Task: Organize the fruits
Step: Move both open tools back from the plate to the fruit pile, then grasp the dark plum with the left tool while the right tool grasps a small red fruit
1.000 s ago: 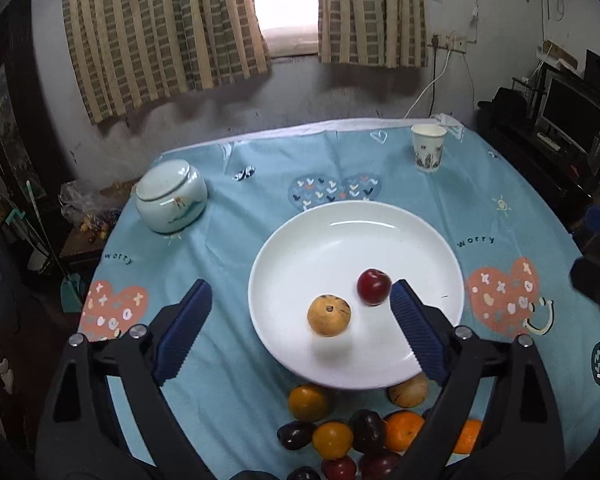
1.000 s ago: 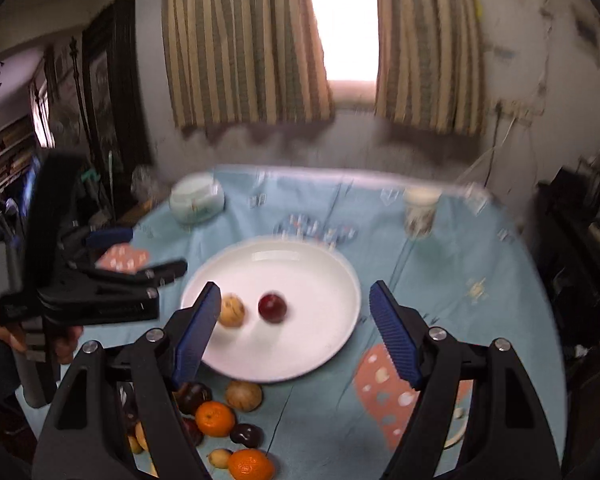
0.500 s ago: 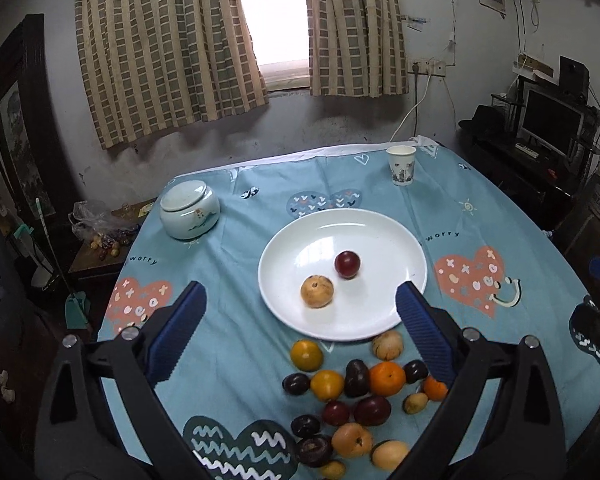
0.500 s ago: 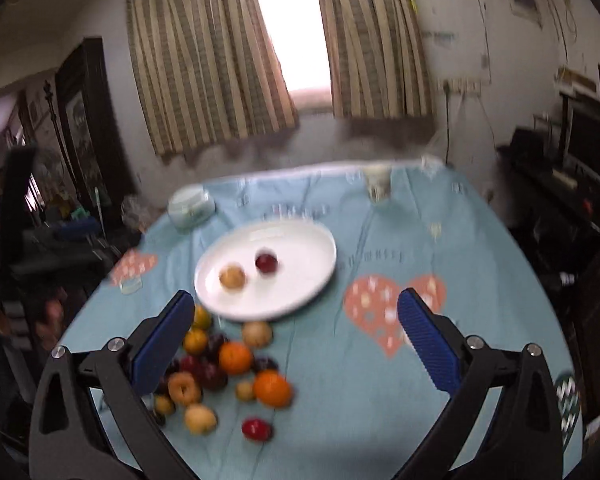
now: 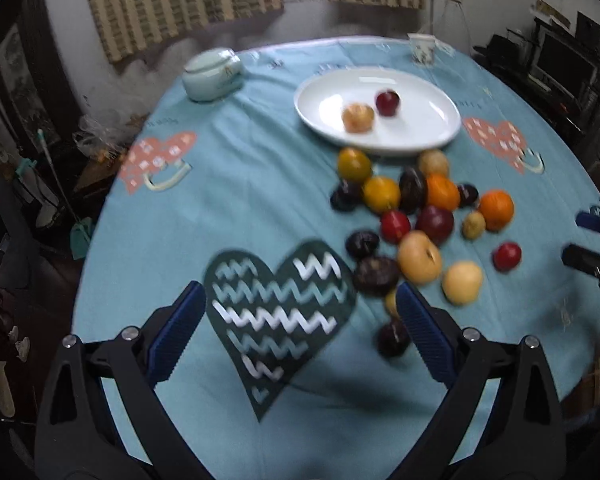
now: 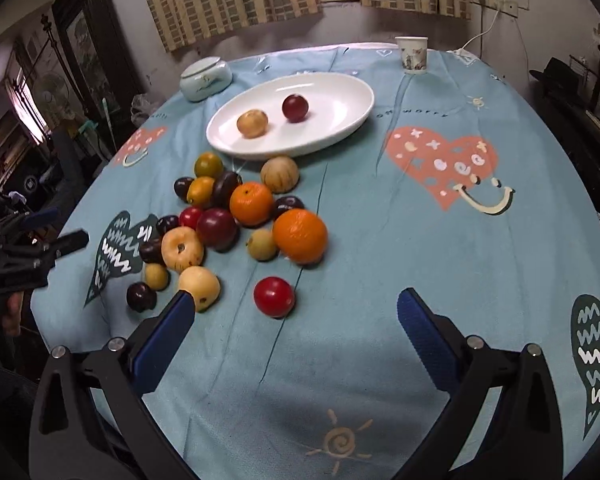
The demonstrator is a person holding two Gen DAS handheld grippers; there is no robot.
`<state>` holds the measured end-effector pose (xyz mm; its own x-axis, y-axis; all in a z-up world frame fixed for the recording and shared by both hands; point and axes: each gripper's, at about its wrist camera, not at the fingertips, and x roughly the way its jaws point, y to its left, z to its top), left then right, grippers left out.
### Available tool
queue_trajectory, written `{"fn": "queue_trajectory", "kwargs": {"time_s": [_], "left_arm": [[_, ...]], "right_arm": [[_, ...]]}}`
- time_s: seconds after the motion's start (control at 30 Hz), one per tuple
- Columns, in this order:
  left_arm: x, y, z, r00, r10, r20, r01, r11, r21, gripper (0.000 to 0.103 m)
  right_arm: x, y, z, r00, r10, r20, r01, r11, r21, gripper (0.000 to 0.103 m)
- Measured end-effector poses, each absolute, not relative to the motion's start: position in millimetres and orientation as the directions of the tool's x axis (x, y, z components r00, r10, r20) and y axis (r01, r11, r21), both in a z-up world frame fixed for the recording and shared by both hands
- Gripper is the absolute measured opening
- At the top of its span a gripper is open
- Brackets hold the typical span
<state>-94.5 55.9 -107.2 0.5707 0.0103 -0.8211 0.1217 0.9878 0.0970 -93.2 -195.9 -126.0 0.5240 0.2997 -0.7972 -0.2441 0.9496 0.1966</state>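
Note:
A white plate [image 6: 340,120] [image 5: 432,128] holds a tan fruit [image 6: 252,123] and a red plum [image 6: 295,107]. Below it on the blue tablecloth lies a pile of several fruits: oranges [image 6: 299,235], dark plums [image 6: 217,227], pale pears [image 6: 199,287]. One red fruit [image 6: 273,296] lies apart, just beyond my right gripper [image 6: 296,320], which is open and empty. My left gripper [image 5: 300,316] is open and empty over the dark heart print, left of the pile; a dark plum [image 5: 392,338] sits by its right finger.
A pale lidded jar [image 6: 205,75] stands at the back left and a paper cup [image 6: 411,54] at the back. The round table's edge [image 5: 100,216] drops off to cluttered floor on the left. A TV stand [image 5: 560,64] is at the right.
Both grippers have pulled back from the plate and sunk toward the near side of the table. The fruit pile has come fully into view. The right jaws have widened.

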Motion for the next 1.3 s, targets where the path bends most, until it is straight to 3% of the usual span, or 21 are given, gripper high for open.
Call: {"fn": "queue_trajectory", "kwargs": {"time_s": [0.27,0.4,0.53,0.67,0.73,0.8,0.97,1.13,1.2,1.23,1.3], "left_arm": [[-105.5,17.6,-145.0,0.460,-0.093,-0.883,0.305,0.951,0.059,0.097],[-95.4,15.6,-158.4,0.416,-0.101,-0.904,0.307,0.951,0.035,0.092],[-85.8,14.9,-171.2,0.381,-0.091,-0.920,0.304,0.952,0.031,0.076],[-81.3,14.8,-178.2,0.334,-0.143,-0.932,0.316,0.948,-0.032,0.043],[-81.7,11.5,-175.4,0.328,-0.168,-0.930,0.331,0.942,-0.053,0.031],[-82.6,11.1,-172.1,0.339,-0.154,-0.928,0.329,0.944,-0.037,0.031],[-82.2,27.3,-145.7,0.386,-0.184,-0.904,0.283,0.956,-0.073,0.031],[-83.5,33.7,-127.7,0.421,-0.173,-0.890,0.257,0.964,-0.066,0.031],[-82.2,33.7,-122.9,0.427,-0.169,-0.888,0.254,0.965,-0.062,0.031],[-81.0,33.5,-120.6,0.430,-0.170,-0.887,0.253,0.966,-0.062,0.031],[-79.6,33.4,-118.4,0.434,-0.171,-0.885,0.250,0.966,-0.064,0.031]], "right_arm": [[-94.8,-181.4,-135.3,0.457,0.319,-0.831,-0.288,0.936,0.201,0.102],[-96.6,-180.5,-140.2,0.437,0.312,-0.843,-0.281,0.938,0.201,0.100],[-96.5,-182.8,-143.5,0.434,0.303,-0.848,-0.267,0.943,0.200,0.100],[-93.1,-180.3,-147.9,0.419,0.303,-0.856,-0.278,0.940,0.197,0.100],[-89.5,-178.0,-152.1,0.411,0.304,-0.859,-0.284,0.939,0.196,0.099],[-84.8,-175.0,-156.4,0.399,0.312,-0.862,-0.295,0.934,0.201,0.092],[-68.8,-166.4,-172.3,0.376,0.282,-0.883,-0.335,0.930,0.154,0.062],[-54.5,-163.7,-183.5,0.358,0.272,-0.893,-0.348,0.927,0.142,0.054],[-53.0,-162.4,-183.2,0.352,0.283,-0.892,-0.374,0.916,0.143,0.043],[-52.1,-162.2,-182.2,0.334,0.316,-0.888,-0.393,0.903,0.174,0.030],[-52.5,-161.9,-180.6,0.322,0.315,-0.893,-0.409,0.897,0.169,0.030]]}}
